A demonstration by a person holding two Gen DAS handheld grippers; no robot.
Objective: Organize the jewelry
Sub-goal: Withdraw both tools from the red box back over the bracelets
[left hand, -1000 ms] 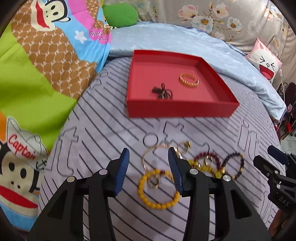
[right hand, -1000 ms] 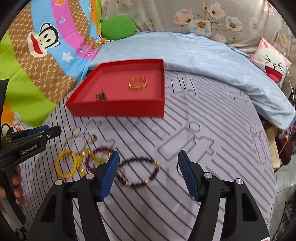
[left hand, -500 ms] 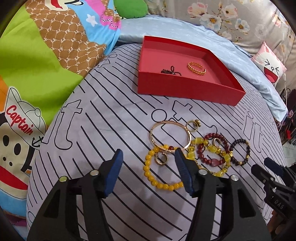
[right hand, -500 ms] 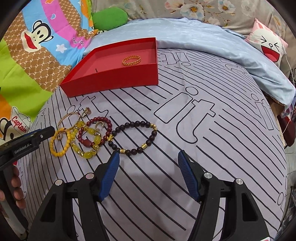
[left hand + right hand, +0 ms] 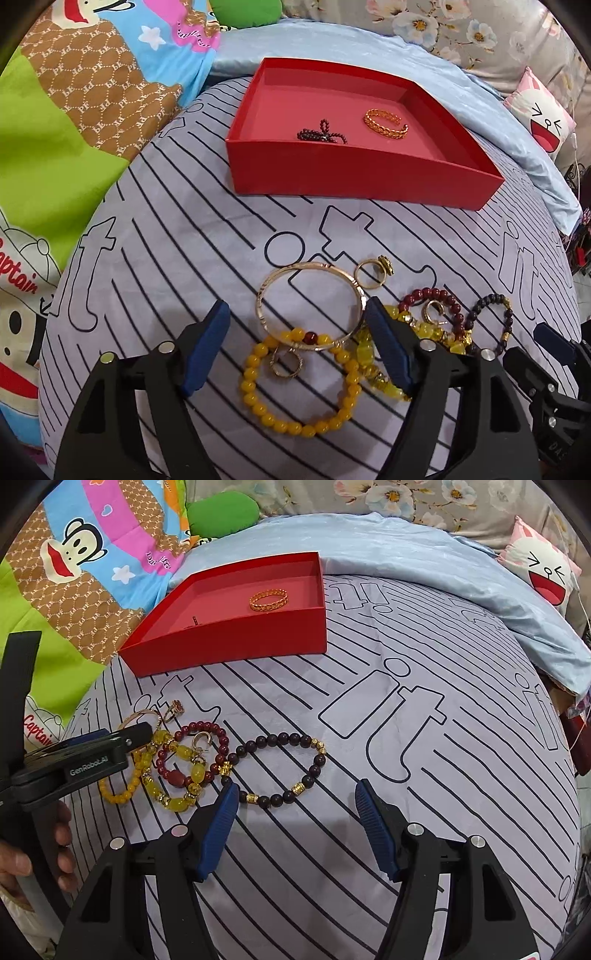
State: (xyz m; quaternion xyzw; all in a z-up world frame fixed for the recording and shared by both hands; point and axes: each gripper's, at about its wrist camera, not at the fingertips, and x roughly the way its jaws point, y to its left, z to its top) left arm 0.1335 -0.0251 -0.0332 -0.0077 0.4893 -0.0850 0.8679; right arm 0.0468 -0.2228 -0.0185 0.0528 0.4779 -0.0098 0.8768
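A red tray (image 5: 354,177) (image 5: 236,642) holds a gold cuff (image 5: 386,123) (image 5: 268,600) and a dark bead string (image 5: 322,134). In front of it on the striped sheet lies a jewelry pile: gold bangle (image 5: 308,302), gold ring (image 5: 373,273), yellow bead bracelet (image 5: 299,384) (image 5: 122,786), red bead bracelet (image 5: 432,299) (image 5: 192,753), dark bead bracelet (image 5: 495,317) (image 5: 280,768). My left gripper (image 5: 297,341) is open and empty, low over the bangle and yellow bracelet. My right gripper (image 5: 293,821) is open and empty, just in front of the dark bracelet.
The striped grey sheet (image 5: 424,738) covers a rounded bed. A cartoon blanket (image 5: 74,110) lies to the left, a blue quilt (image 5: 406,565) behind, a pink cushion (image 5: 543,572) at far right. The bed drops off at the right edge.
Both grippers have moved forward and lower toward the jewelry pile. The left now straddles the bangle and yellow bracelet; the right is close behind the dark bracelet. Both stay open.
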